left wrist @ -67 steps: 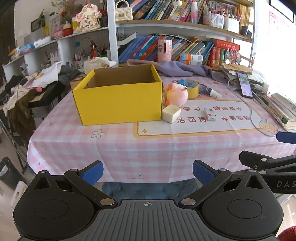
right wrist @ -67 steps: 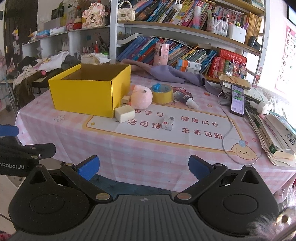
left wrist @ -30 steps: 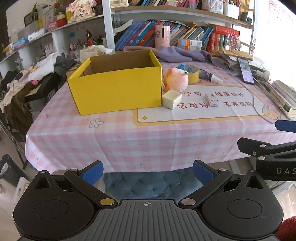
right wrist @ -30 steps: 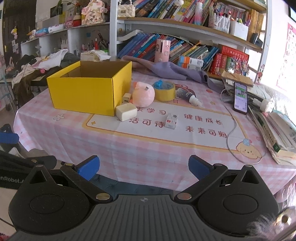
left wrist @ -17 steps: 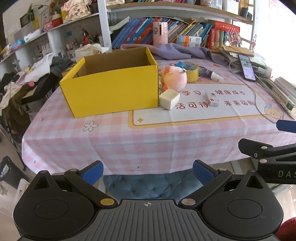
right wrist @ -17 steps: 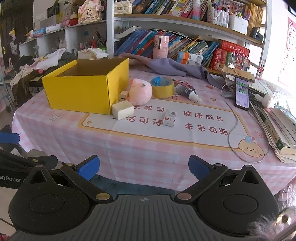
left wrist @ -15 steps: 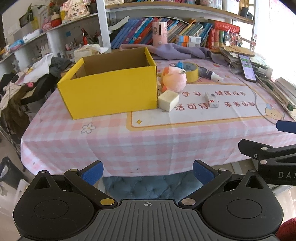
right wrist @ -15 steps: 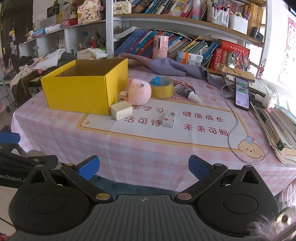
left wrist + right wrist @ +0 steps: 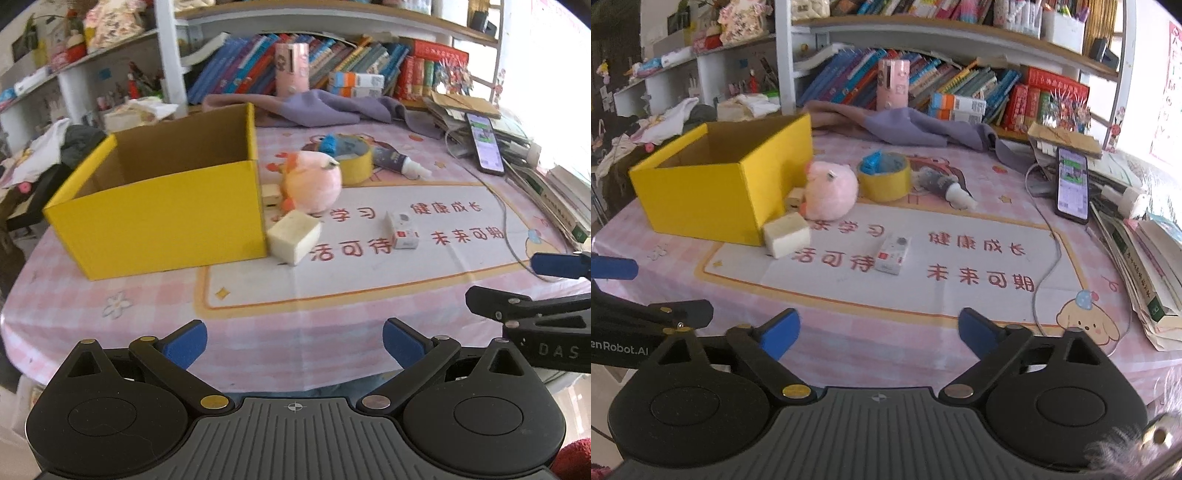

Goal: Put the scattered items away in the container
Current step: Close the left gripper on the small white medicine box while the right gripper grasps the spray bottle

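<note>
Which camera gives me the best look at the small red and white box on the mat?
The right wrist view: the small box lies near the middle, top face showing. The left wrist view shows it smaller and blurrier.

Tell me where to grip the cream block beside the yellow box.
Grip the cream block across its two long side faces, coming from above: it lies flat, and the yellow box crowds its left end. The top is clear.

Left claw [image 9: 294, 343] gapes empty; right claw [image 9: 880, 334] is closing, nothing between.
</note>
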`<state>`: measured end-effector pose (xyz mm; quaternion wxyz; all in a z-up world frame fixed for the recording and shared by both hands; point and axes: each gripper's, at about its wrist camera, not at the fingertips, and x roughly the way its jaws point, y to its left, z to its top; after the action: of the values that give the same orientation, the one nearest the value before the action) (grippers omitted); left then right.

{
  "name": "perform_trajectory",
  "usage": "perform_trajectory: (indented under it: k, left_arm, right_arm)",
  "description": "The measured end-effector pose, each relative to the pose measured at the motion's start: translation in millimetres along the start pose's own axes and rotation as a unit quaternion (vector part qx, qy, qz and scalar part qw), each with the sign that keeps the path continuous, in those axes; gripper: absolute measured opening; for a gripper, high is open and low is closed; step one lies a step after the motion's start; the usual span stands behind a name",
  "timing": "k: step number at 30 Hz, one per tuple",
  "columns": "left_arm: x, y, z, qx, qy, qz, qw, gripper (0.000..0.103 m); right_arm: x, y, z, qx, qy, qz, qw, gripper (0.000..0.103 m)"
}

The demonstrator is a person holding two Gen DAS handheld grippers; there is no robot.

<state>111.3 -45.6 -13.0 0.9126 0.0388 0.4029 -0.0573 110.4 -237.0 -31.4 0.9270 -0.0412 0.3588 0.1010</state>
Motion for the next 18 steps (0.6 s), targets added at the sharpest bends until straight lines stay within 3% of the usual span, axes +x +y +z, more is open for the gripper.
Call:
perform_trajectory:
  k: [4,18]
  left_arm:
    - [17,-13,14,0.008,0.009,-0.007,0.9999,0.098]
    - [65,-64,67,0.002,0.025,-0.004,0.9997,0.097]
  right_arm:
    - [14,-20,8,0.013,0.012,-0.003,1.0,0.069]
    - [54,-87,53,-0.003,0.019,0.011,1.0,0.069]
